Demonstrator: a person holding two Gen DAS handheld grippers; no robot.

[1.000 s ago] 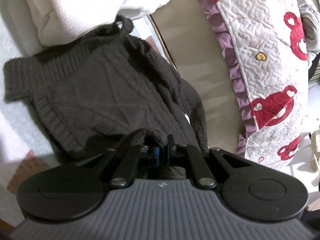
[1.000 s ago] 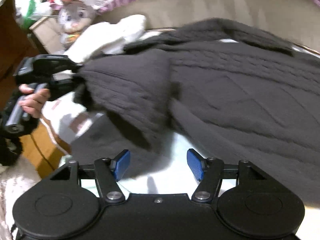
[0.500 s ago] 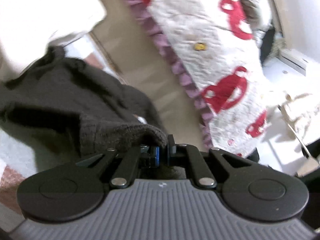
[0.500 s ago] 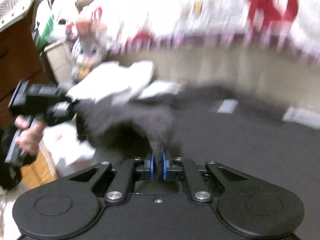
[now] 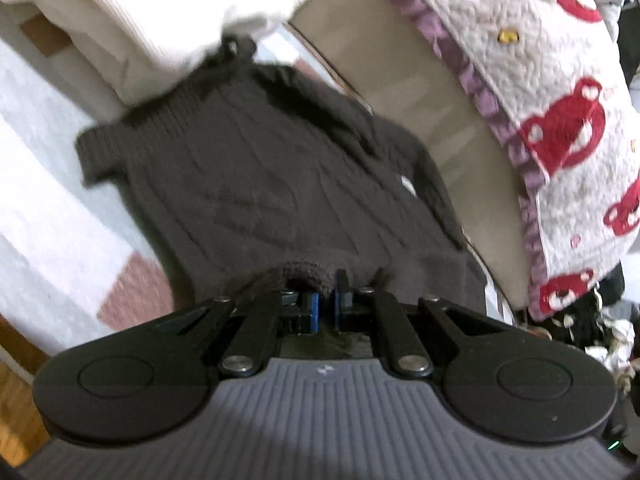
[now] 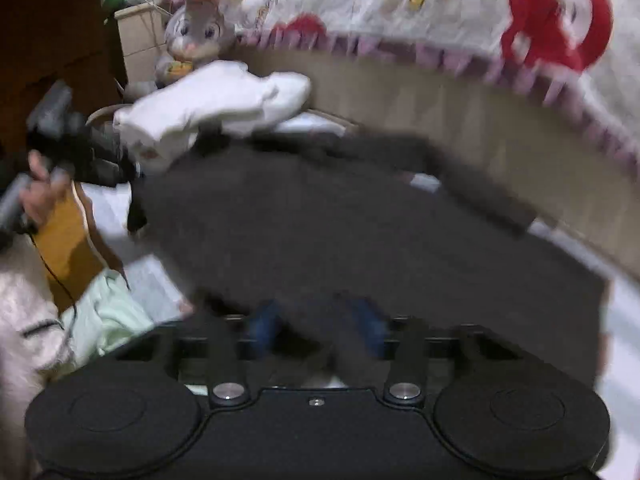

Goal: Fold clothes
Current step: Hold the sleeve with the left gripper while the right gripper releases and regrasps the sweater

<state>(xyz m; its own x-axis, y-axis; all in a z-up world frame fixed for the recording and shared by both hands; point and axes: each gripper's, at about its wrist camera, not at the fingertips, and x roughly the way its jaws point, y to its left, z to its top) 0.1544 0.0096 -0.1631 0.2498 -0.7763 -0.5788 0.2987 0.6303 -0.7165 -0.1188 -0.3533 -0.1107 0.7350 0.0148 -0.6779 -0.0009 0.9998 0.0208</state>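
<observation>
A dark grey cable-knit sweater (image 5: 256,184) lies spread flat on the pale bed cover; it also fills the middle of the right wrist view (image 6: 340,232). My left gripper (image 5: 326,306) is shut on the sweater's near edge, which bunches over the blue pads. My right gripper (image 6: 316,324) stands open, its blue pads apart with dark knit lying between them; the frame is blurred. The left gripper in the person's hand (image 6: 76,152) shows at the sweater's left edge.
A folded white garment (image 5: 152,20) lies at the sweater's far end, also in the right wrist view (image 6: 216,104). A quilted cover with red bears (image 5: 560,92) hangs along the beige bed side. A plush rabbit (image 6: 198,28) and a wooden cabinet (image 6: 52,40) stand behind.
The right gripper, shut on the sweater half a second ago, has opened and the fabric has dropped flat. The left gripper has stayed shut and swung back to face the spread sweater.
</observation>
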